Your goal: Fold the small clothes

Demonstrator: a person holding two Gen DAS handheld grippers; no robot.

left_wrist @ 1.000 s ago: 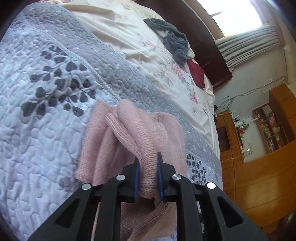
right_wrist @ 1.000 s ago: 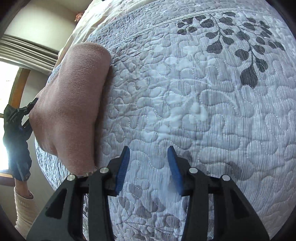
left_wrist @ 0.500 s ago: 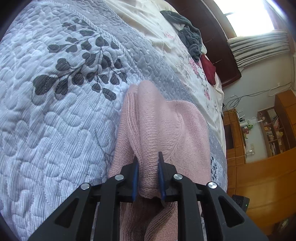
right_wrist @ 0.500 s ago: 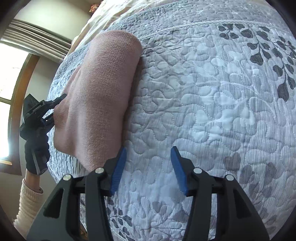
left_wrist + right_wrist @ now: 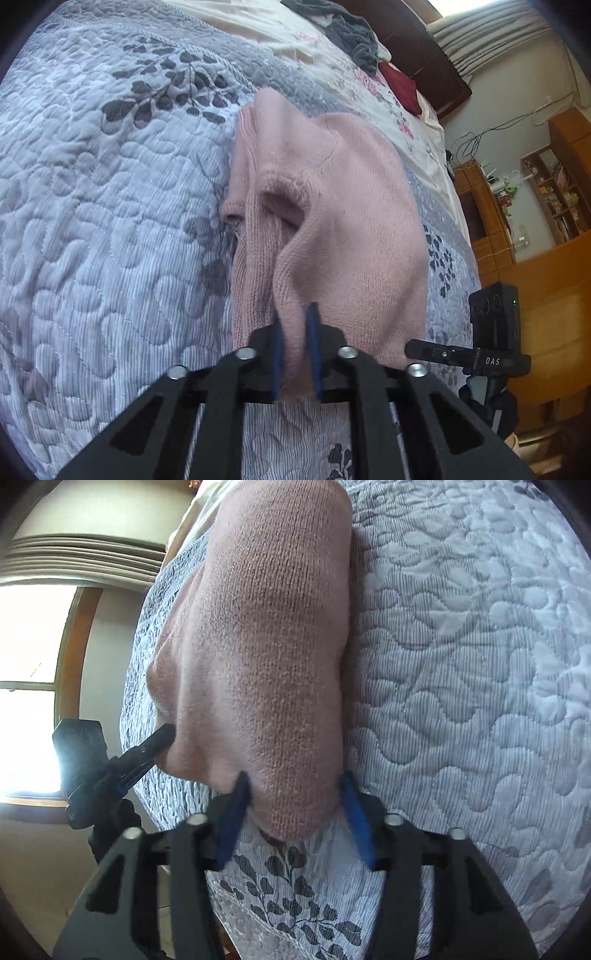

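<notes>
Folded pink knitted sweater (image 5: pixel 354 206) on a bed

Soft, fuzzy knit doubled over into a bunched oblong, ribbed edge tucked in a crease, lying on the grey leaf-patterned quilted bedspread (image 5: pixel 92 221) near its edge.

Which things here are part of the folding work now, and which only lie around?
Part of the job:
- pink sweater, on the quilt
- left gripper, shut on a fold of it
- right gripper, open, fingers either side of its near corner

Just lying about:
- grey garment and dark red cloth farther up the bed
- floral sheet
- wooden shelves
</notes>
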